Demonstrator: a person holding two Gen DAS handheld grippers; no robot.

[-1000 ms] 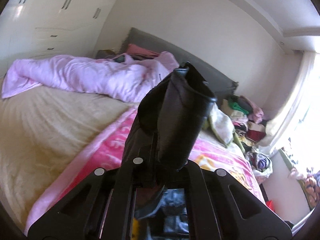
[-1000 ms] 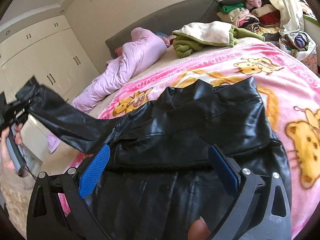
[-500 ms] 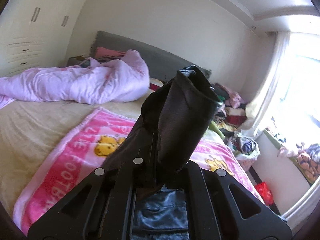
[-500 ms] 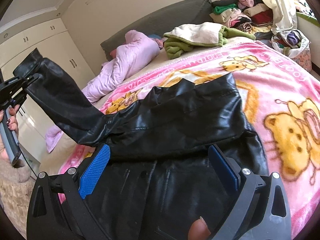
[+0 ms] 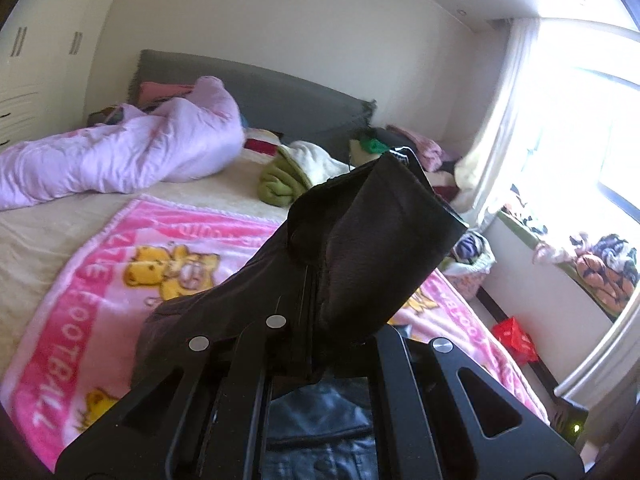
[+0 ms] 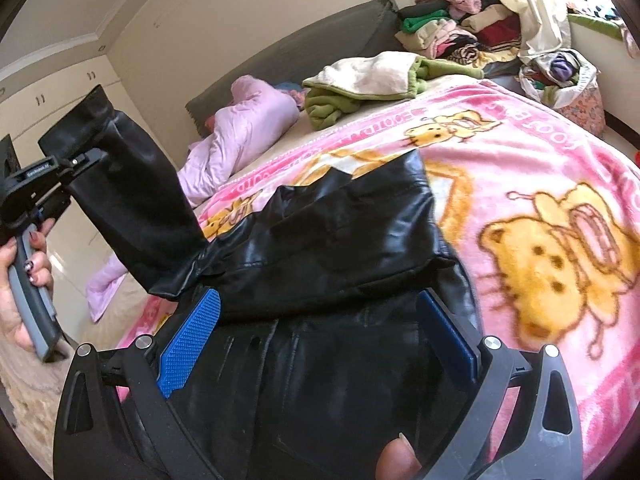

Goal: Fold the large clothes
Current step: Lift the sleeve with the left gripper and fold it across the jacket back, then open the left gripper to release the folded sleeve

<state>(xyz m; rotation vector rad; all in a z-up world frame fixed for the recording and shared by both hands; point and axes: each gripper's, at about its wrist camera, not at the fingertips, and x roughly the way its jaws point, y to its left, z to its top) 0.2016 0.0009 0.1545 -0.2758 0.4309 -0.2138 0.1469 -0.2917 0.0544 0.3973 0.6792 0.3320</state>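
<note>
1. The left gripper (image 6: 86, 160) has its jaws pinched on the sleeve (image 6: 132, 208) near its cuff, held up at the left, off the bed.
2. The right gripper (image 6: 320, 356) has its jaws spread and empty over the jacket (image 6: 340, 240), which lies on the pink blanket (image 6: 540, 184).
3. Progress: the far sleeve seems already folded across the body; the held sleeve is not yet laid over, and the body fold is left.
4. Hidden: the left pads are buried in leather, and the jacket's near hem is cut off.
</note>
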